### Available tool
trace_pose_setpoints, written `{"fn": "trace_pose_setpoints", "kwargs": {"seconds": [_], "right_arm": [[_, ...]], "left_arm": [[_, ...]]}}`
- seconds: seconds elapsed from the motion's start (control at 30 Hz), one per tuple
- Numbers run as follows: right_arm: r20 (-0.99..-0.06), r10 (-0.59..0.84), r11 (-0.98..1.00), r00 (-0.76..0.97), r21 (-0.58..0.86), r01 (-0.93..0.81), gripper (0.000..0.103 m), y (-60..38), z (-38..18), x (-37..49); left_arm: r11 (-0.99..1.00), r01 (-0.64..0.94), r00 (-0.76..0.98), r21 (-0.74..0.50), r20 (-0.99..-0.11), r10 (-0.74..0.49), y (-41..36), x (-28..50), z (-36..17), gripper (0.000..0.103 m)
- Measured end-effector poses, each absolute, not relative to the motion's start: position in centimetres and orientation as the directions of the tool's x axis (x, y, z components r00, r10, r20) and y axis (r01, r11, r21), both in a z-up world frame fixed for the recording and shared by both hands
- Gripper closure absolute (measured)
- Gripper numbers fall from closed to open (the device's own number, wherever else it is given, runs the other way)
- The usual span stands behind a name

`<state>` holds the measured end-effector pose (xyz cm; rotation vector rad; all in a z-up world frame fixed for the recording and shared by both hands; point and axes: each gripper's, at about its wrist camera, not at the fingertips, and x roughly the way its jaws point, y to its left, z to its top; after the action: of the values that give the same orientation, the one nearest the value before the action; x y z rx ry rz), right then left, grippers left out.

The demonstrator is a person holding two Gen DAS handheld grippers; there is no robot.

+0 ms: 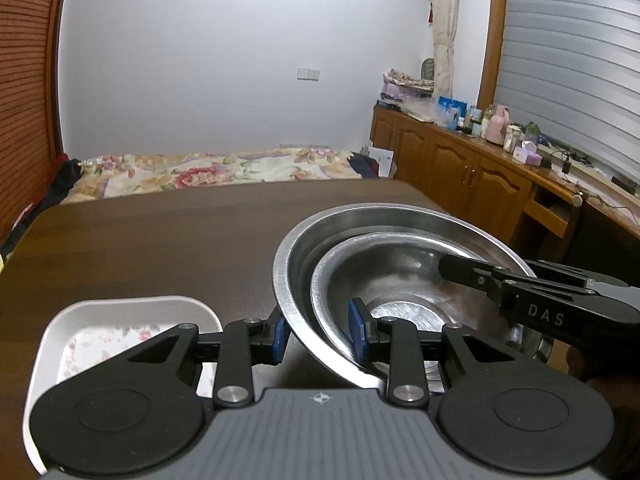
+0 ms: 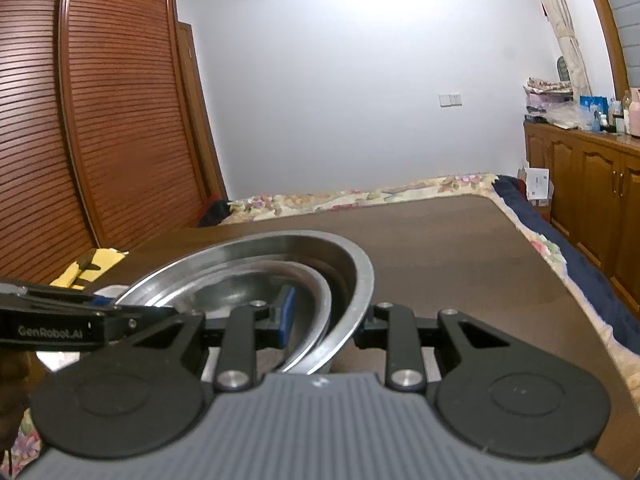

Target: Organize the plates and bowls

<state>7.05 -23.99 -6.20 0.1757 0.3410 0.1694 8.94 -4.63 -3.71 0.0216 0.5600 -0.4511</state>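
Two steel bowls sit nested on the worktop point(image 1: 160, 240), the small bowl point(image 1: 400, 276) inside the big bowl point(image 1: 360, 216), off toward its near side. Both are bare metal, empty and shiny.

The left gripper point(image 1: 320, 338) is narrowed onto the stacked rims at the bowls' left edge, one blue pad point(image 1: 357, 330) inside the small bowl and the other pad outside the big one, both walls clamped between them. The right gripper point(image 2: 326, 322) grips the opposite edge the same way, its inner pad point(image 2: 288, 314) within the small bowl and the outer finger beyond the big bowl's rim. Each gripper shows in the other's view, reaching in from the side.

A white tray point(image 1: 120, 312) with a faint flower print lies on the worktop just left of the bowls, partly under the left gripper.

The worktop is dark brown wood grain with rounded corners. Beyond its far edge lies a bed point(image 1: 208, 172) with a floral cover. The wall point(image 1: 240, 60) behind is plain white with a switch plate point(image 1: 308, 74). A slatted brown wardrobe point(image 2: 100, 120) stands to the left, and low wooden cabinets point(image 1: 460, 168) cluttered with bottles and boxes run along the right under a window blind point(image 1: 568, 60).
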Motion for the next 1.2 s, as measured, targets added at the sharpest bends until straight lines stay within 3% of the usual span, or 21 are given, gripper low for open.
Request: {"fn": "trace_pose_setpoints", "kwargs": {"seconds": [0.63, 1.2], "right_arm": [[-0.276, 0.258, 0.956, 0.926, 0.21, -0.204, 0.073, -21.1, -3.7, 7.1], [-0.331, 0.362, 0.932, 0.871, 0.144, -0.332, 0.073, -14.7, -3.8, 7.8]], "left_arm": [[0.922, 0.377, 0.798, -0.088, -0.474, -0.371, 0.6, 6.9, -0.8, 0.07], [0.957, 0.27, 0.82, -0.106, -0.496, -0.286, 7.2, 7.0, -2.2, 0.07]]}}
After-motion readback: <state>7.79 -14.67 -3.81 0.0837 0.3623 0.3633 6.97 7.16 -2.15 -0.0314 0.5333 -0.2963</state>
